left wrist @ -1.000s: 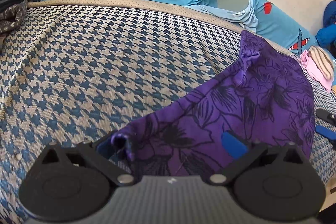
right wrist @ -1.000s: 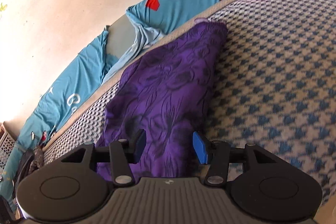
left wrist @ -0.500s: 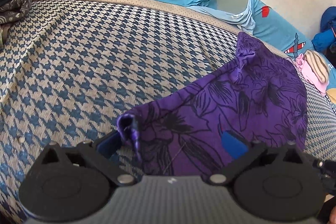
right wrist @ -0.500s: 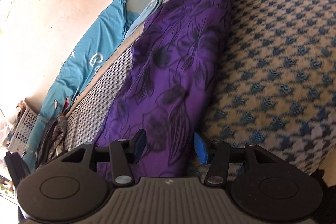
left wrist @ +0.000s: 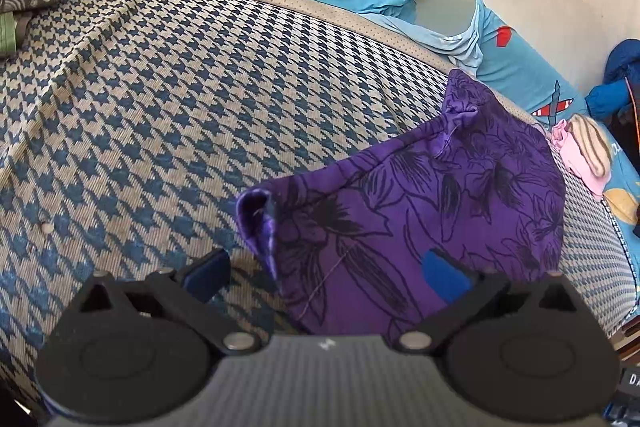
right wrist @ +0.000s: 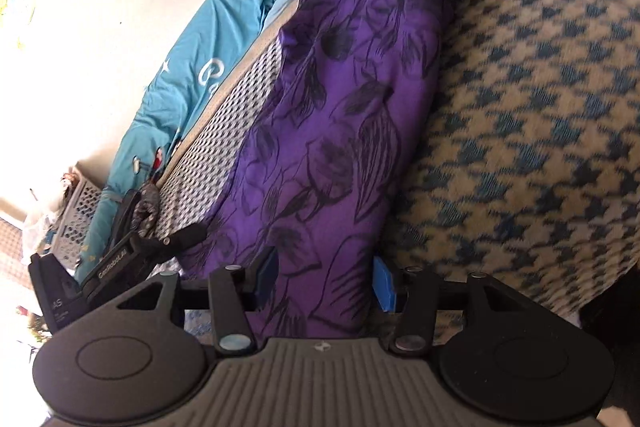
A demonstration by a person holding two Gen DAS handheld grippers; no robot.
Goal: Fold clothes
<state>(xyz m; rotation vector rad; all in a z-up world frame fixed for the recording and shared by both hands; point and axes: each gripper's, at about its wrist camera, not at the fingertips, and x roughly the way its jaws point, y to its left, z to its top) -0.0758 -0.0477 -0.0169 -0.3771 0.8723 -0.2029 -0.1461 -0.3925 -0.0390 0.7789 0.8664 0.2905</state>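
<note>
Left wrist: left gripper (left wrist: 327, 273) gaped wide, holding nothing, purple cloth (left wrist: 432, 211) on checked bed (left wrist: 168, 99). Right wrist: right gripper (right wrist: 325, 277) open astride cloth (right wrist: 332, 131) edge; best pinch both layers squarely before folding.

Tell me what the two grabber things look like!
Both look alike. The left gripper and the right gripper each have a grey ribbed body, two round black discs at the sides, black link arms with silver pins, and bright blue finger pads. The right wrist view also shows the left gripper's black side with white lettering. No hands or sleeves show.
</note>
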